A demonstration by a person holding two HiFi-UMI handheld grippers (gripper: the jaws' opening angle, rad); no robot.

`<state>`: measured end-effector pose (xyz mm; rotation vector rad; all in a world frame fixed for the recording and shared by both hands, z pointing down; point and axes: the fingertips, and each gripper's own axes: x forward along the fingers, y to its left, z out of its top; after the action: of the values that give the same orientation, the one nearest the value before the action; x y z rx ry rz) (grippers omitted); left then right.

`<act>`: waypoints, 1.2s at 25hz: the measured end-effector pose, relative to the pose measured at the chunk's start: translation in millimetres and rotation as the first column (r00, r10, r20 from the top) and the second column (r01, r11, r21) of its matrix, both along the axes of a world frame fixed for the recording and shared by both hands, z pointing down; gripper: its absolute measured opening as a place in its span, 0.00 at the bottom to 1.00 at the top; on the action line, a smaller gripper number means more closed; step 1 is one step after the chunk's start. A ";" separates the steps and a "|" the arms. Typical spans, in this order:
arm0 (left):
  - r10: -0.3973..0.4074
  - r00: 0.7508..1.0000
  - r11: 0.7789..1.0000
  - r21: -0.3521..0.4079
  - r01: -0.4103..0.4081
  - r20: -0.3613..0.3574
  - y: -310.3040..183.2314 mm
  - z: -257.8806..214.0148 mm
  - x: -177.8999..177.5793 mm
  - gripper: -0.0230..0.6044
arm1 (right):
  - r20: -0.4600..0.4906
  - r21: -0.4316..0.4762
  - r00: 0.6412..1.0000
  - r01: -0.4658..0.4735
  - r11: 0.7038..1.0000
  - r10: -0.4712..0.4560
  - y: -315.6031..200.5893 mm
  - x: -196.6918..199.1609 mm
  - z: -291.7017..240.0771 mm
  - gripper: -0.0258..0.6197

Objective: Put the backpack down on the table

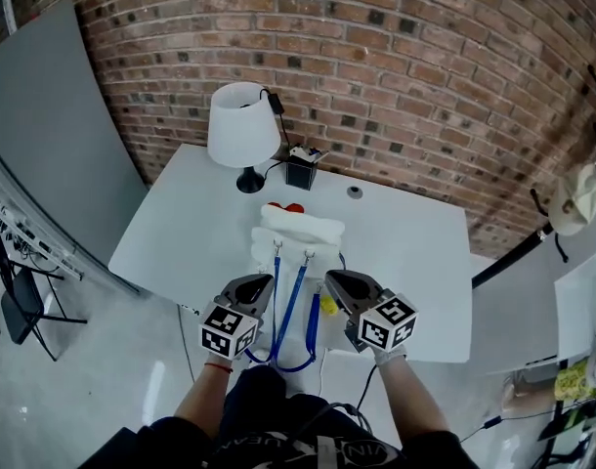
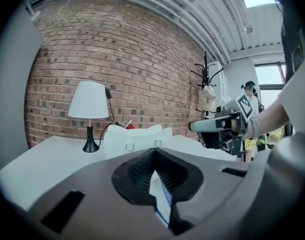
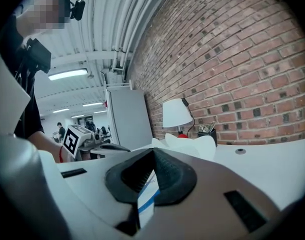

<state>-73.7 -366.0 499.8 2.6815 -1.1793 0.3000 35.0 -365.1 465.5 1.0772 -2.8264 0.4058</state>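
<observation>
A white backpack (image 1: 300, 234) sits on the white table (image 1: 191, 213) near its front edge, its blue-edged straps (image 1: 290, 311) trailing toward me. My left gripper (image 1: 260, 287) is at the left strap and my right gripper (image 1: 338, 283) at the right one, both just in front of the pack. In the left gripper view the jaws (image 2: 153, 156) are shut on a white and blue strap (image 2: 161, 196), with the backpack (image 2: 137, 135) beyond. The right gripper (image 3: 153, 156) likewise pinches a strap (image 3: 146, 200), with the backpack (image 3: 192, 145) ahead of it.
A white lamp (image 1: 242, 125) and a black pen holder (image 1: 301, 171) stand at the table's back by the brick wall. Something red (image 1: 289, 207) lies behind the pack, and a small round disc (image 1: 354, 191) to its right. A coat rack (image 1: 572, 198) stands at the right, a chair (image 1: 20, 301) at the left.
</observation>
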 end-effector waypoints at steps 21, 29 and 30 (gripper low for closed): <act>-0.015 1.000 1.000 0.025 0.015 -0.008 47.0 -6.7 38.6 0.04 | 0.037 0.012 0.996 0.083 0.997 -0.083 42.8 -27.1 -2.8 0.04; -0.018 1.000 0.999 0.028 0.018 -0.005 47.7 -8.9 38.4 0.04 | 0.044 0.024 0.994 0.096 0.995 -0.097 46.0 -34.0 -7.2 0.04; -0.018 1.000 0.999 0.029 0.018 -0.005 48.1 -9.4 38.7 0.04 | 0.044 0.027 0.994 0.097 0.995 -0.099 46.8 -34.3 -8.1 0.04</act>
<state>-35.0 -317.9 490.3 2.6933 -1.2146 0.2757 0.7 -318.3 457.4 0.9403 -2.9168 0.3923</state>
